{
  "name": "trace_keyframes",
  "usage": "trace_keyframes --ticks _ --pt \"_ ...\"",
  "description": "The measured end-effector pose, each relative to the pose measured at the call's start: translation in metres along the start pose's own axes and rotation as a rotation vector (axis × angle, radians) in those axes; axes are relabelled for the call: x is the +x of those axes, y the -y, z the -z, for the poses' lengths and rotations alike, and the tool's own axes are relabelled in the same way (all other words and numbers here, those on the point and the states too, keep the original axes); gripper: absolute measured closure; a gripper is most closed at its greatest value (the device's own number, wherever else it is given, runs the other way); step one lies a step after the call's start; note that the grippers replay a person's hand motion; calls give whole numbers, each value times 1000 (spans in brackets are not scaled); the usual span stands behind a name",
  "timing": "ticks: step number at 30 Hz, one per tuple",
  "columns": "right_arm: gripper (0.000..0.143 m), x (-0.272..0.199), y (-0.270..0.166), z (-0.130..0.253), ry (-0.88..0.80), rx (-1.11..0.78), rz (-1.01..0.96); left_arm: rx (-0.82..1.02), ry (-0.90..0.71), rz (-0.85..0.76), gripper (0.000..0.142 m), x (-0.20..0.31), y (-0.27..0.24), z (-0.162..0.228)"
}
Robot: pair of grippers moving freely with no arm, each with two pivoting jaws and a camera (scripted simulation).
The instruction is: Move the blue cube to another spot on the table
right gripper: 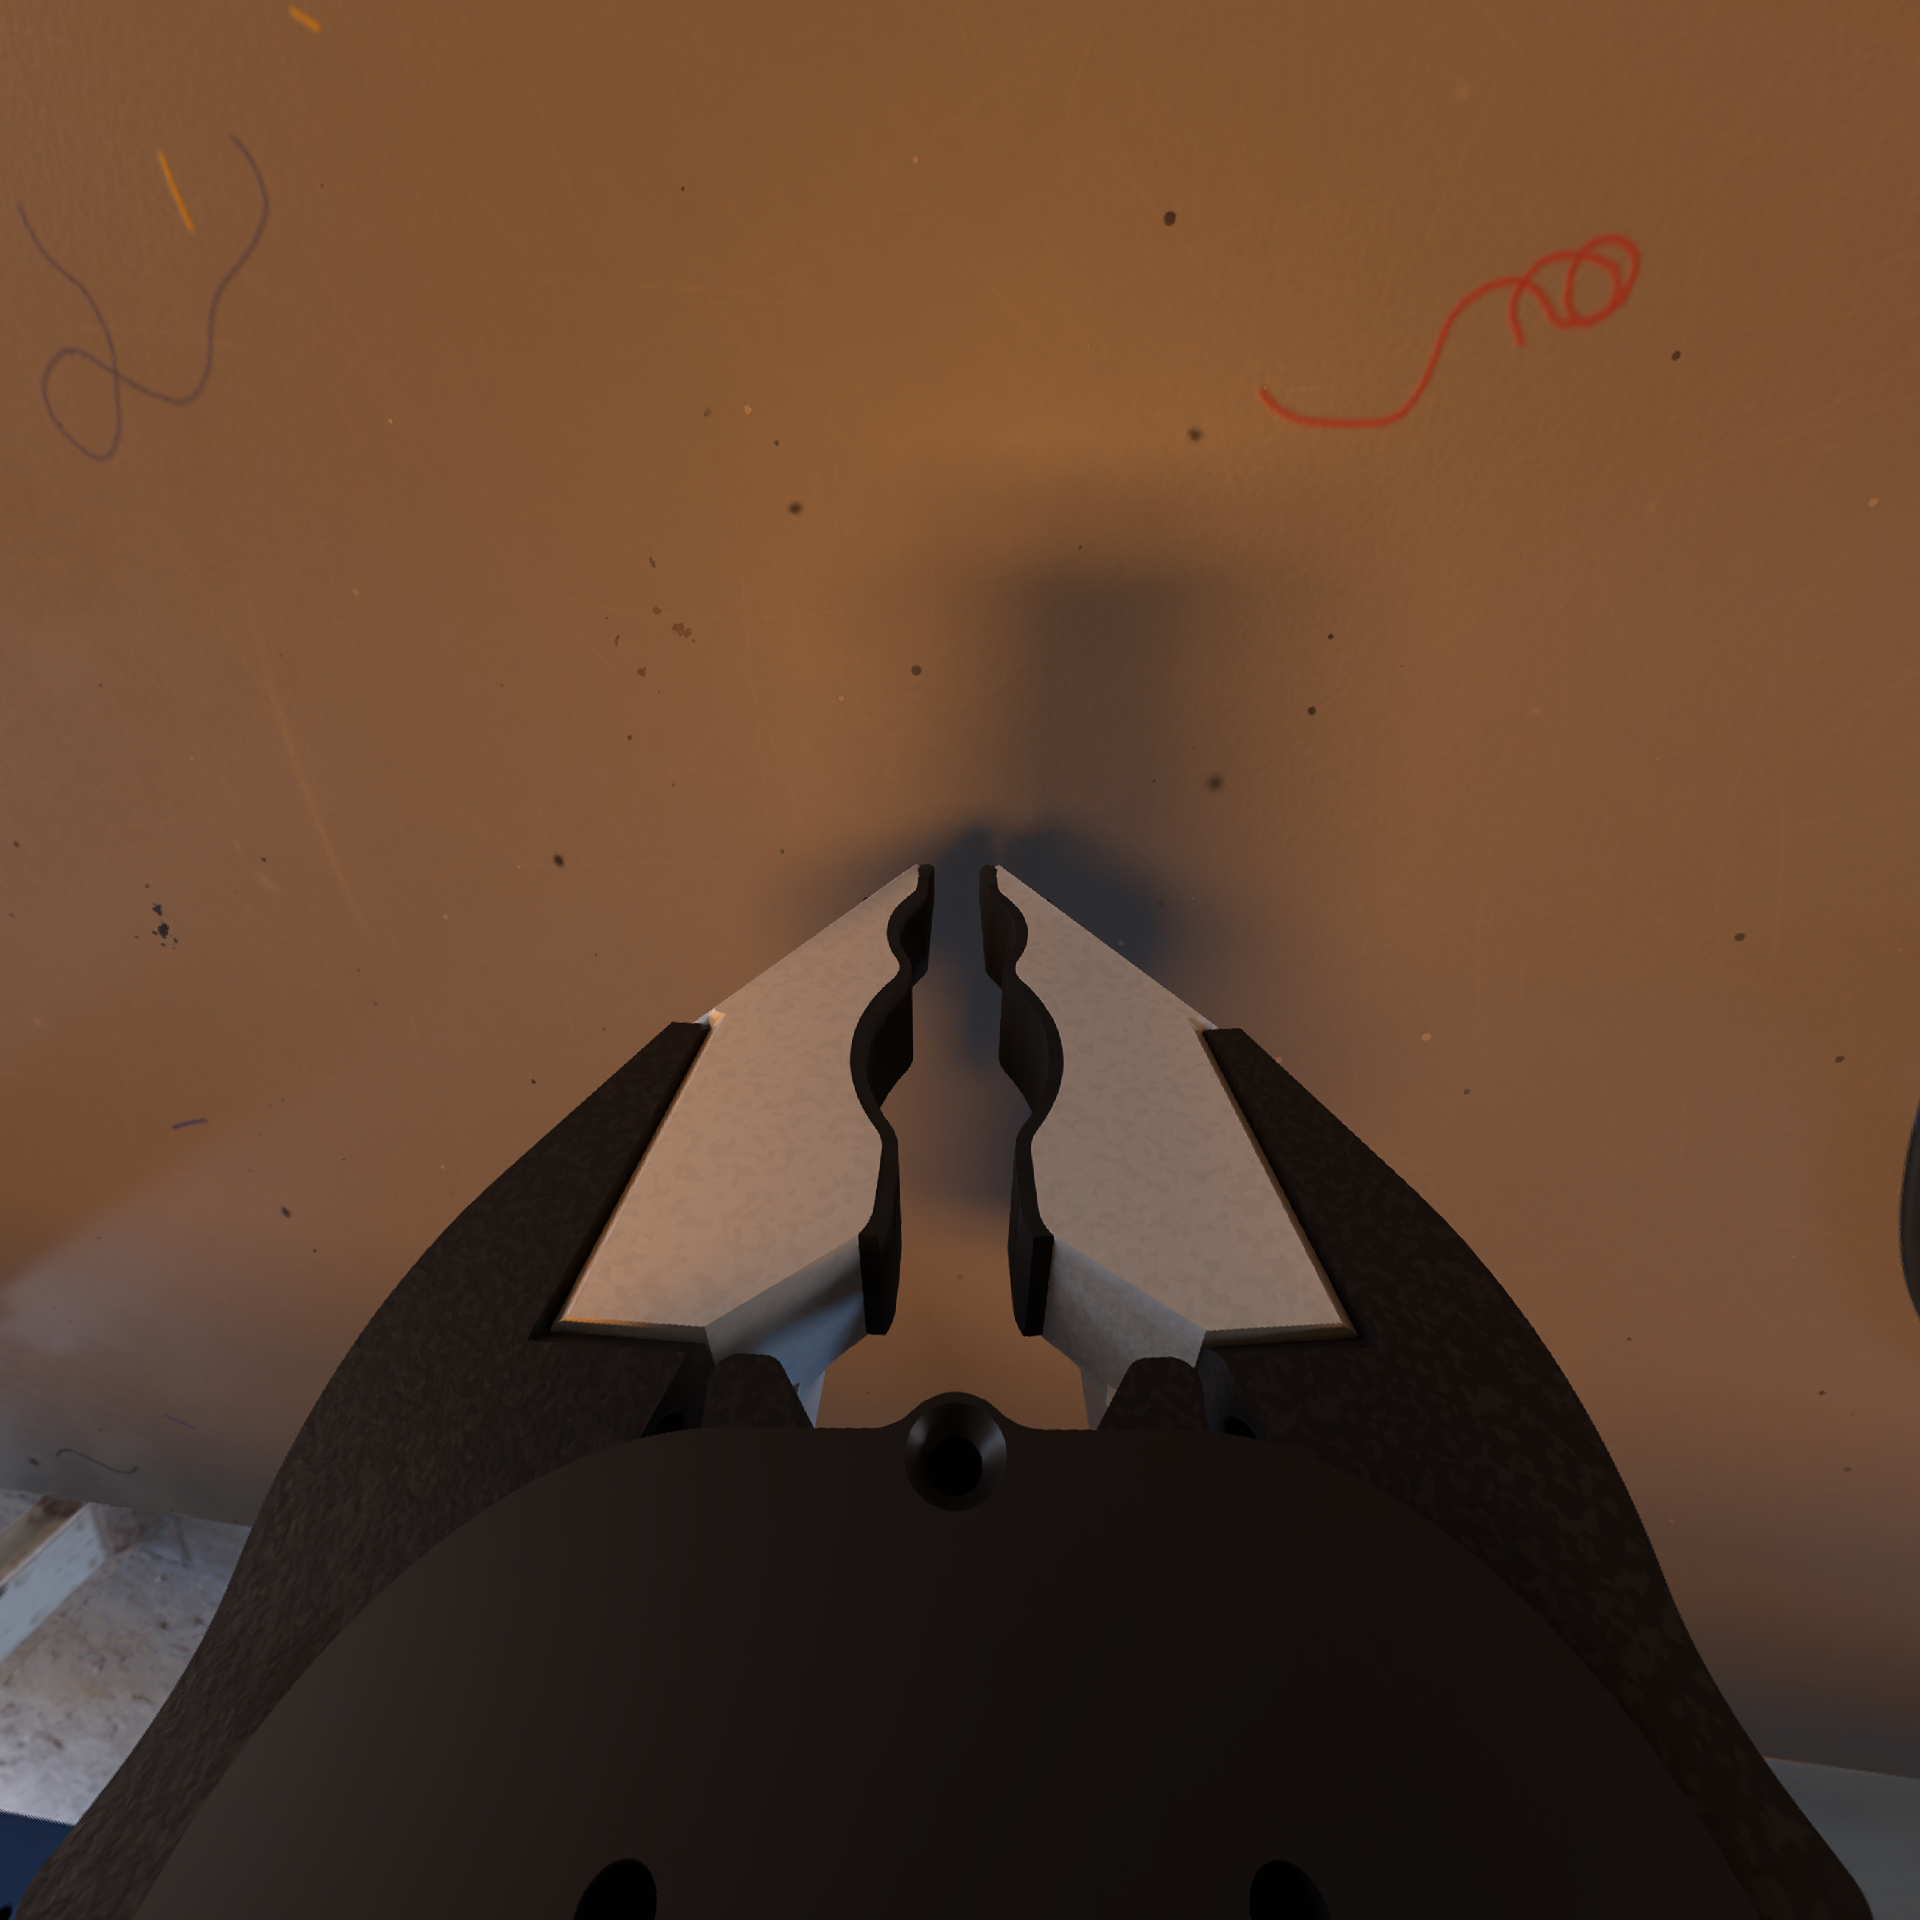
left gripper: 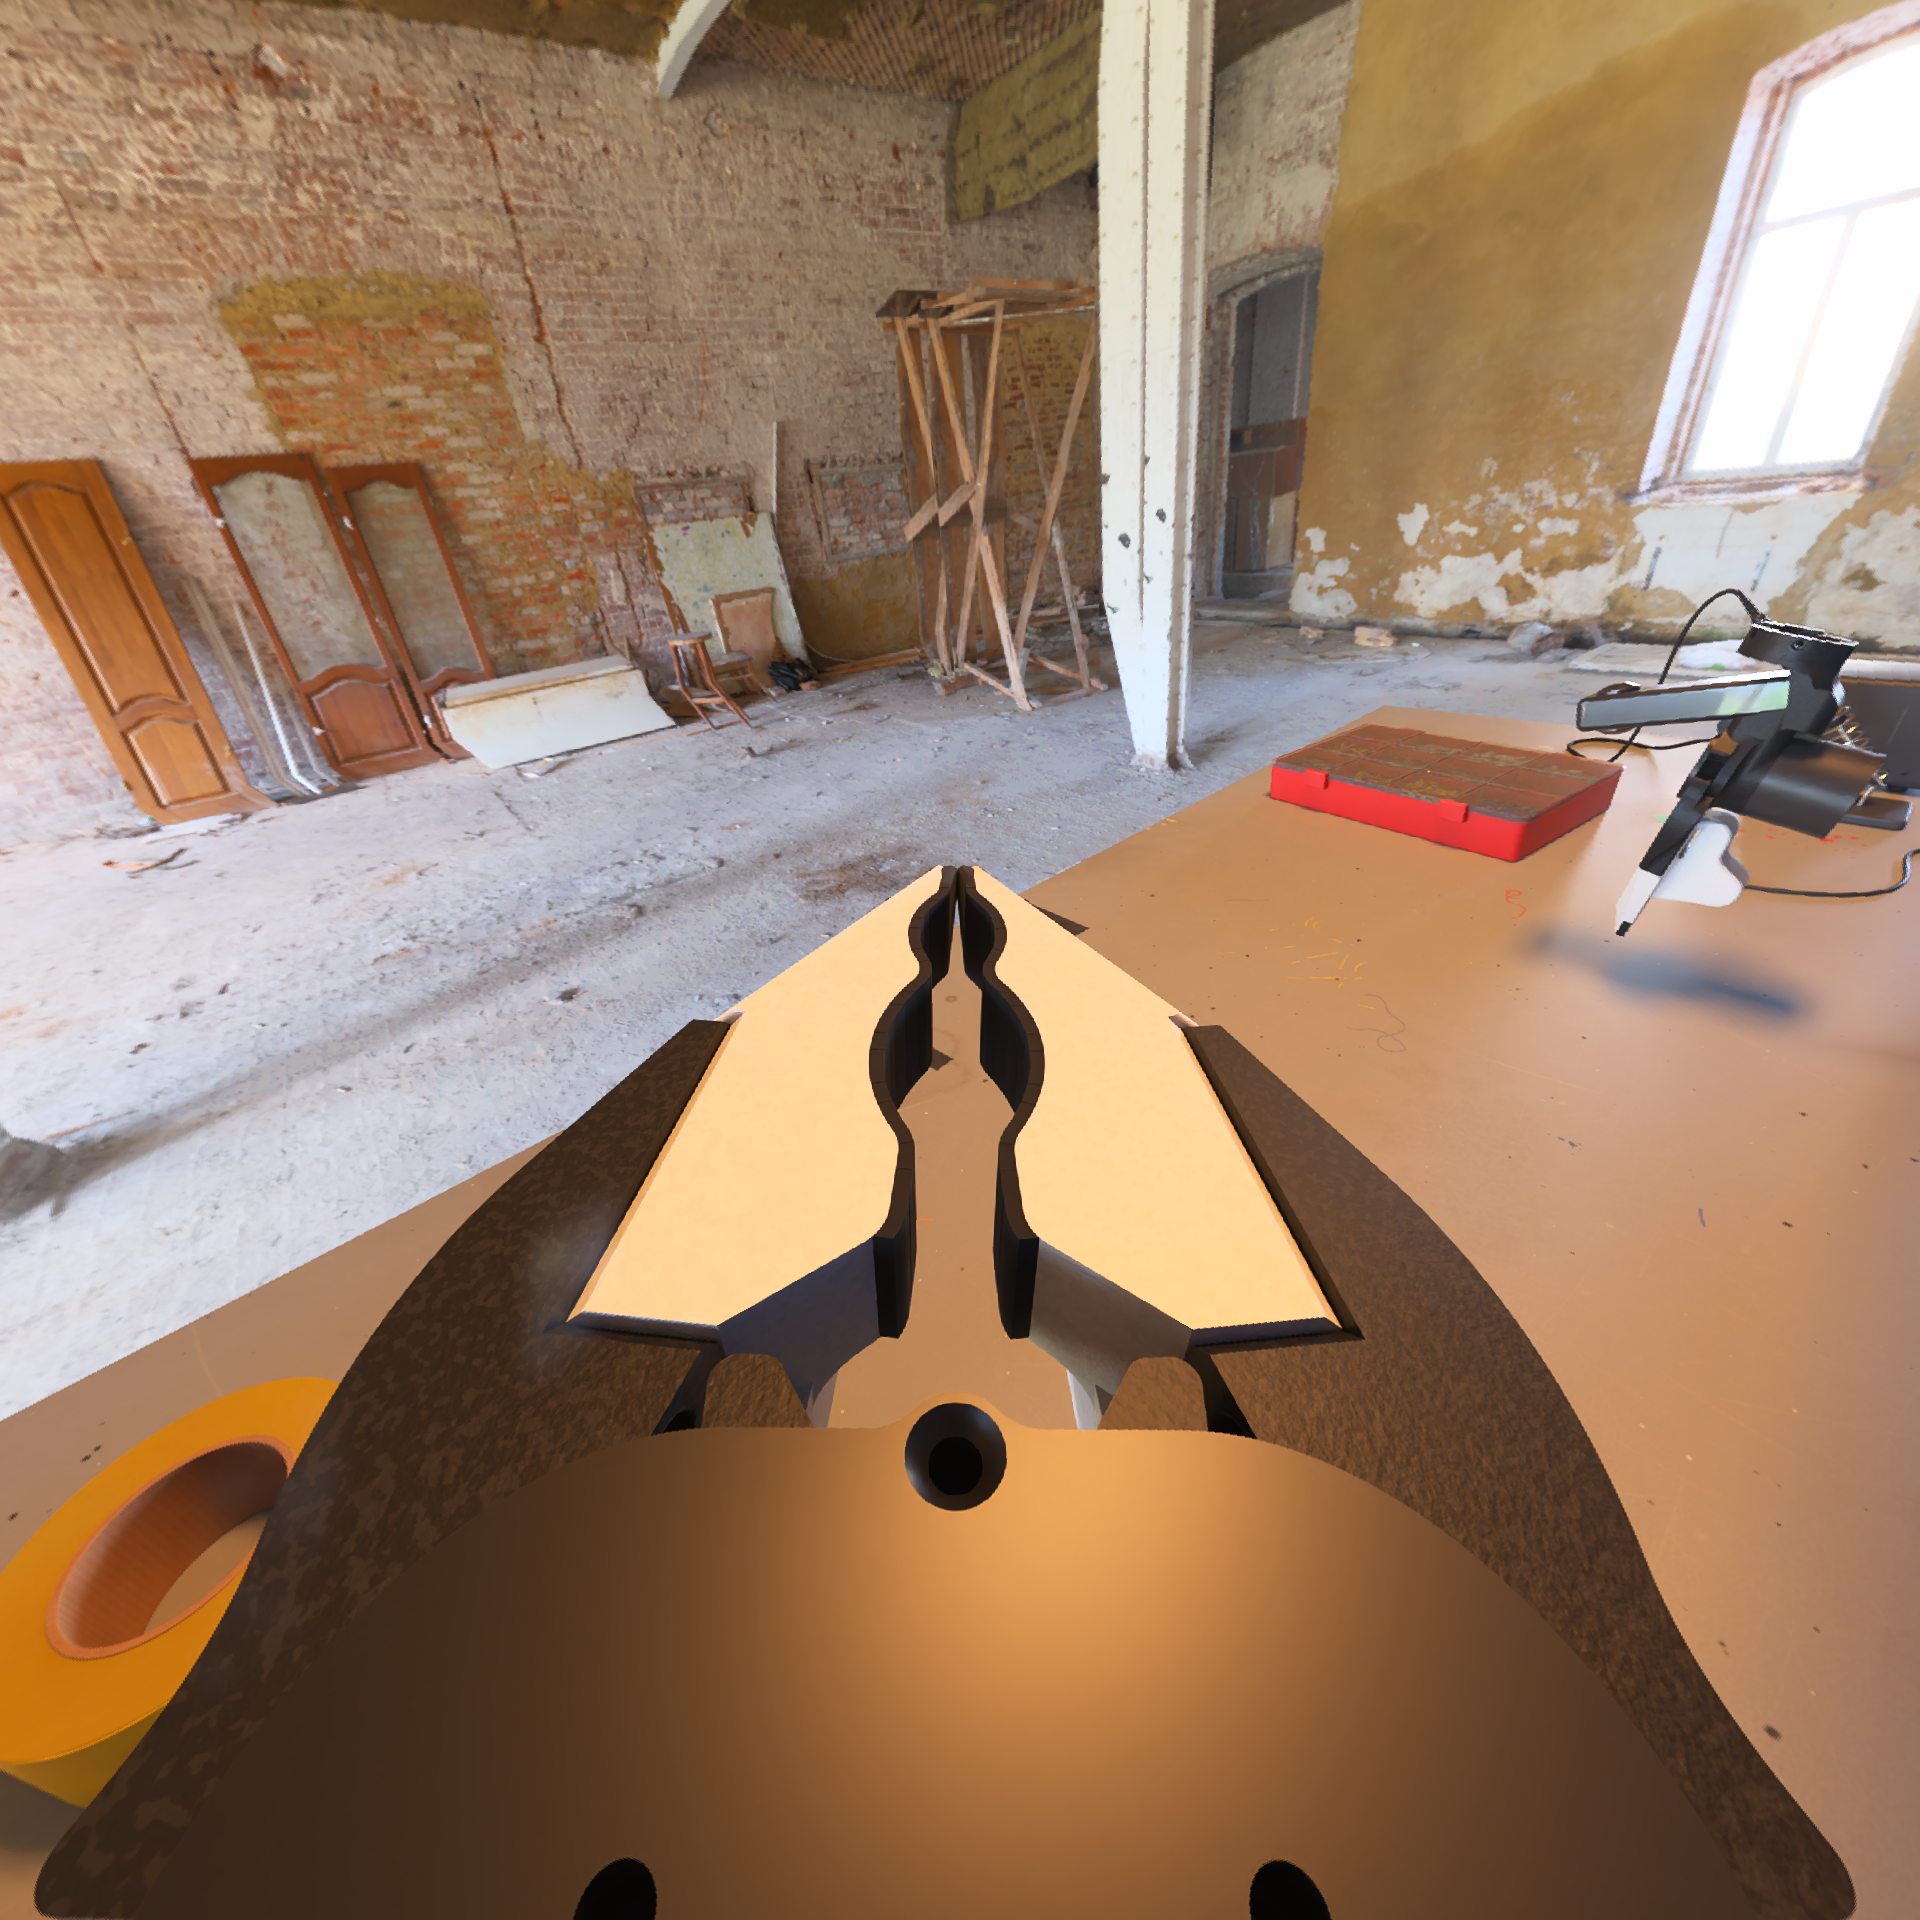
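No blue cube shows in either view. My left gripper (left gripper: 954, 873) is shut and empty, with its tips touching; it hovers level over the brown table (left gripper: 1455, 1195) near its left edge. My right gripper (right gripper: 956, 871) points down at the bare table (right gripper: 935, 416), close above it. Its fingers stand a narrow gap apart with nothing between them. It also shows in the left wrist view (left gripper: 1627, 920), far right, tilted down over its shadow.
A red flat case (left gripper: 1444, 795) lies at the table's far end. An orange tape roll (left gripper: 62, 1642) lies near my left gripper's left side. Black cables (left gripper: 1829, 888) and a dark device (left gripper: 1886, 732) sit at the far right. Floor shows past the table edge (right gripper: 83, 1642).
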State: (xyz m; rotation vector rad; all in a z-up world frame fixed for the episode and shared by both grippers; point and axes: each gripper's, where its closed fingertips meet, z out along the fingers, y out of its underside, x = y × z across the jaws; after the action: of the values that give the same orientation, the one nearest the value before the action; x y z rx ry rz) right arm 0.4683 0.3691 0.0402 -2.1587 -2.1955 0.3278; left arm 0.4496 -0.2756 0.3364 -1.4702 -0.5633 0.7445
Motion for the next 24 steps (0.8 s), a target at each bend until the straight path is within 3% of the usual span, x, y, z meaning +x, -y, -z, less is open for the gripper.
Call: trace_keyframes --ticks 4,6,10,13,18,22,24 --pt "131 5 4 4 -31 40 -17 -46 -2 20 140 -4 -10 3" --pt "117 13 16 19 -126 143 -7 -152 -17 14 134 -6 -29 4" --pt "109 10 61 90 -264 586 7 -443 -22 -125 131 -15 -80 7" --pt "105 -27 87 156 -285 973 113 -607 51 -252 131 -31 -117 2" --pt "94 -131 96 225 91 1327 287 -839 -135 -327 129 -19 -186 -22" --pt "93 -183 90 233 410 1343 376 -995 -290 -493 133 -10 -250 -38" --pt "93 -191 89 226 477 1336 385 -1047 -317 -455 136 -7 -268 -45"
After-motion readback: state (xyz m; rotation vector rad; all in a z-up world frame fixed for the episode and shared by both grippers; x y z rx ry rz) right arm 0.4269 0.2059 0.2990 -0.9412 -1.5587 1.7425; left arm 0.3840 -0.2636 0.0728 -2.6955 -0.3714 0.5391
